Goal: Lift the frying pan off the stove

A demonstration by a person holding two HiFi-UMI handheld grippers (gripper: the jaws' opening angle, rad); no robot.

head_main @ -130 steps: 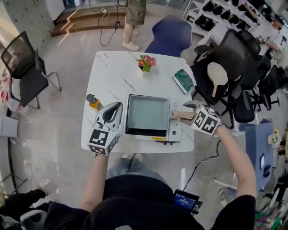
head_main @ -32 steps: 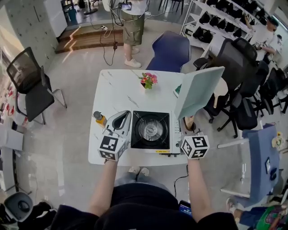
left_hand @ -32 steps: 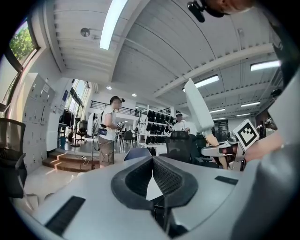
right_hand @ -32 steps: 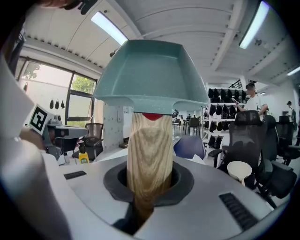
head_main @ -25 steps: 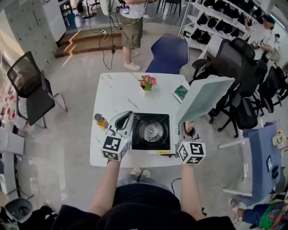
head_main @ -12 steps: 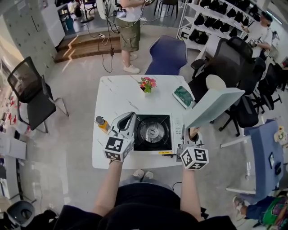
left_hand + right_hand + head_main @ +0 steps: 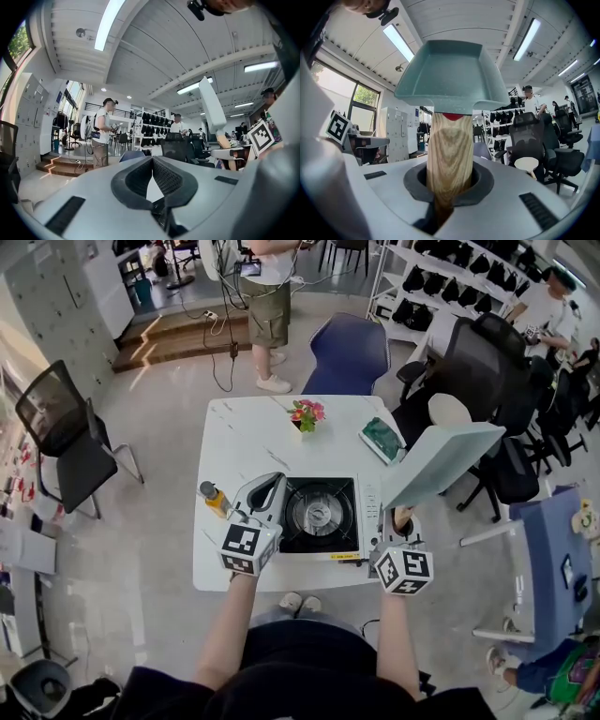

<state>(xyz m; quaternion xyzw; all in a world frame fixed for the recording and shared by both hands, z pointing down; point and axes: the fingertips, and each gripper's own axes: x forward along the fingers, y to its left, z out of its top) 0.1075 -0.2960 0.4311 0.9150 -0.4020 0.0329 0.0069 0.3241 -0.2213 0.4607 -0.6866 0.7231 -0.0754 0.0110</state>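
Note:
The pale green square frying pan [image 7: 441, 463] hangs in the air off the table's right edge, tilted up, well clear of the stove [image 7: 319, 514], whose burner lies bare. My right gripper [image 7: 401, 523] is shut on the pan's wooden handle [image 7: 447, 145], and in the right gripper view the pan [image 7: 445, 75] rises straight above my right gripper [image 7: 447, 187]. My left gripper [image 7: 267, 486] rests at the stove's left edge, shut with nothing between its pads, and in the left gripper view my left gripper [image 7: 152, 161] points out into the room.
On the white table [image 7: 244, 437] stand a small flower pot [image 7: 307, 414], a green booklet [image 7: 382, 439] and a yellow bottle [image 7: 214, 498]. A blue chair [image 7: 349, 352] stands behind, black office chairs [image 7: 487, 362] to the right, and a person [image 7: 267, 296] farther back.
Five seconds ago the pan lay on the stove with my right gripper at its handle; since then it has been raised to the right. Over the last second it shifted slightly rightward.

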